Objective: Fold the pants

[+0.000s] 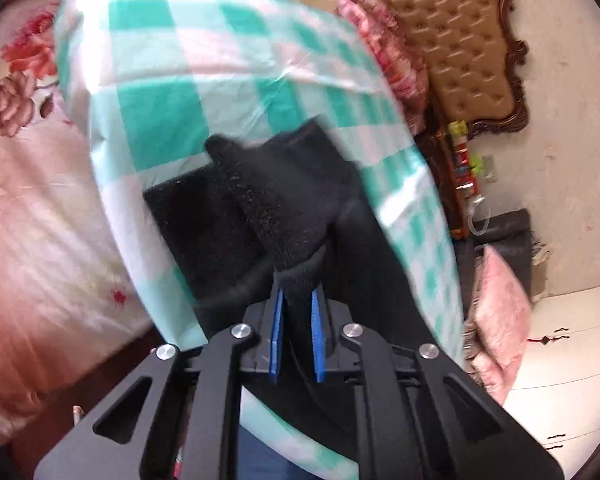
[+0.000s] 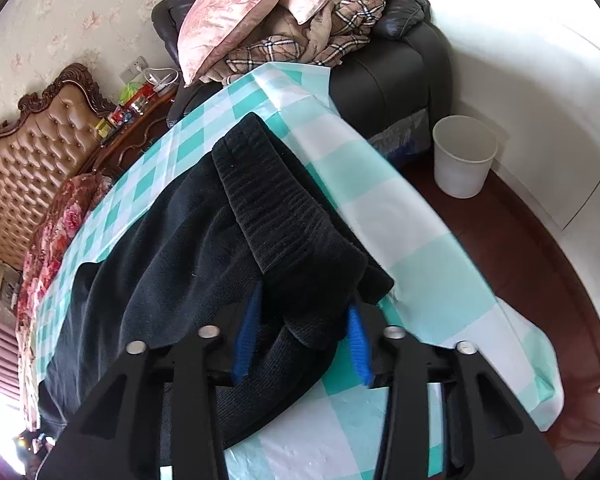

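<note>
Now | left gripper (image 1: 296, 300) clamped on pants (image 1: 284, 200) cuff; right gripper (image 2: 304, 316) likewise | checkered cloth (image 2: 400, 216) edge just beside

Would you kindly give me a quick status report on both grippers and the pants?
Left gripper shut on black pants. Right gripper clamping the ribbed waistband. Pants on checked cloth, nothing obstructing.

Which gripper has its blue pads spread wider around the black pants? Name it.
The right gripper: its pads straddle a thick bunch of the pants. The left gripper has its pads far closer together, pinching a narrow bunch.
</note>
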